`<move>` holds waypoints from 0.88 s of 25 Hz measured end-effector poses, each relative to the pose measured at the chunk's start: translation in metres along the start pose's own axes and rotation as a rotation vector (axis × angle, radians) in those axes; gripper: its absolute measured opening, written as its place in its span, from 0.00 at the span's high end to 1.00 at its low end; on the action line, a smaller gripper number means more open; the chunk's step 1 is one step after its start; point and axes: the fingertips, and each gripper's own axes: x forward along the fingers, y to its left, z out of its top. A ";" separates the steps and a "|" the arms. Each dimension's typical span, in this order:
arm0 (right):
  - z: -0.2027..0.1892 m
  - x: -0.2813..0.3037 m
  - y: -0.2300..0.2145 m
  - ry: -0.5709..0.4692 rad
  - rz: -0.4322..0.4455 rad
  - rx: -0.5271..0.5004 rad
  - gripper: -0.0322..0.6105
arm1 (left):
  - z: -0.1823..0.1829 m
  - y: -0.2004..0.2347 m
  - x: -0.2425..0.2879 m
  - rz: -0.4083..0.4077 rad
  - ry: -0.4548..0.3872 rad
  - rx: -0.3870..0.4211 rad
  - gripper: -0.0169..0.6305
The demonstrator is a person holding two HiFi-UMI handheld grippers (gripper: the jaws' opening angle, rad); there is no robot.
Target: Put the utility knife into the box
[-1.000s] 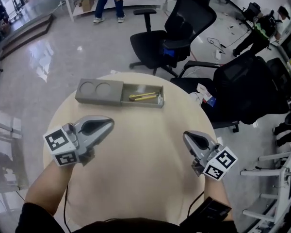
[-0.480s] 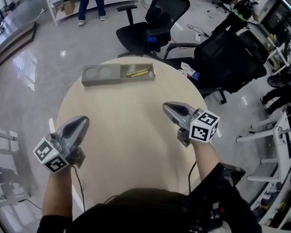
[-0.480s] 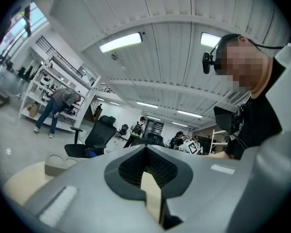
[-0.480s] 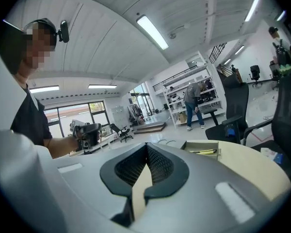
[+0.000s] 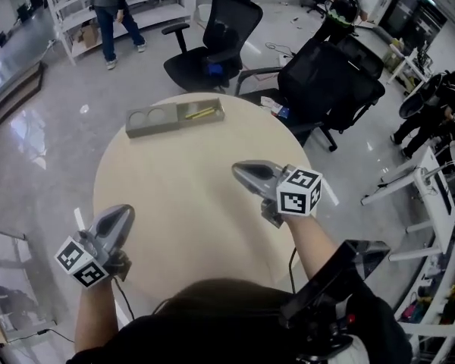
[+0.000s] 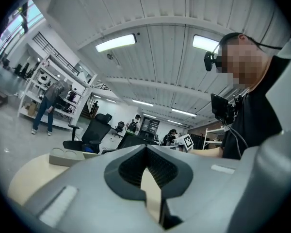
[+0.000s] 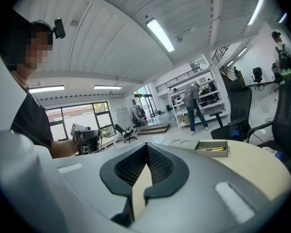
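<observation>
I reckon it's done: yellow utility knife lies in the grey oblong box, well beyond my left gripper & right gripper; both sets of fingers clenched, empty. Nothing left.

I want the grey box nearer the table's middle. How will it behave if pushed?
The box is low and long and lies flat, so it will probably slide rather than tip. Pushed at one end, it may swivel on the smooth table. The utility knife lying loose inside may shift.
</observation>
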 end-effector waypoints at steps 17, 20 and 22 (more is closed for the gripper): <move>-0.007 -0.212 -0.020 -0.045 0.150 0.007 0.93 | -0.025 -0.223 0.094 0.067 -0.074 0.045 0.98; -0.013 -0.229 -0.016 -0.058 0.186 0.006 0.93 | -0.031 -0.242 0.095 0.098 -0.061 0.054 0.98; -0.015 -0.237 -0.011 -0.061 0.201 -0.005 0.93 | -0.033 -0.251 0.096 0.105 -0.054 0.058 0.98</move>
